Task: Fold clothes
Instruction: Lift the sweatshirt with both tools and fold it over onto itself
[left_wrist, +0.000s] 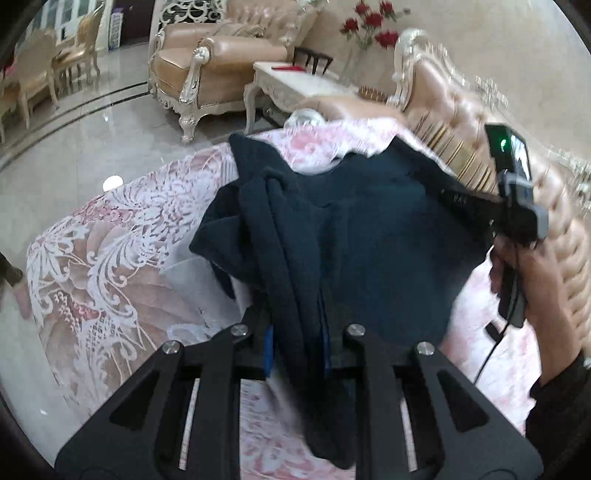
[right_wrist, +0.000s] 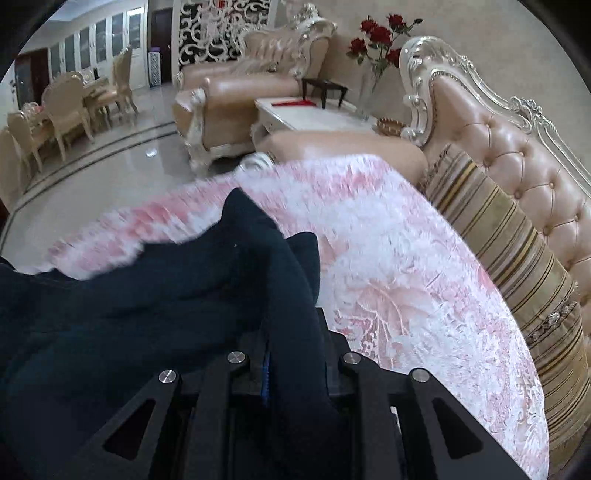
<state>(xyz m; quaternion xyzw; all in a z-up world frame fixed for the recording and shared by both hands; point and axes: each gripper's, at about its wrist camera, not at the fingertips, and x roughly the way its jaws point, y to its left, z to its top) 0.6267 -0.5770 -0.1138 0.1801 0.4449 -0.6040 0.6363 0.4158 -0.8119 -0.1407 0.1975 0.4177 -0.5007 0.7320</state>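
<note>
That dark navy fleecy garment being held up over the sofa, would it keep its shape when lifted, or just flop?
Probably flop: the dark navy fleecy garment hangs in loose folds from the left hand-held gripper and drapes over the right hand-held gripper. Its thick, fuzzy pile suggests it grips rather than slips. It looks bulky but likely light, sagging onto the pink floral sofa cover.

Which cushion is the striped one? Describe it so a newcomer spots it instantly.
Find the tufted pink sofa with the carved silver frame. Leaning against its backrest, beside the pink floral throw, is the striped cushion. Its gold, brown and beige stripes stand out from the plain leather and flowered fabric around it.
</note>
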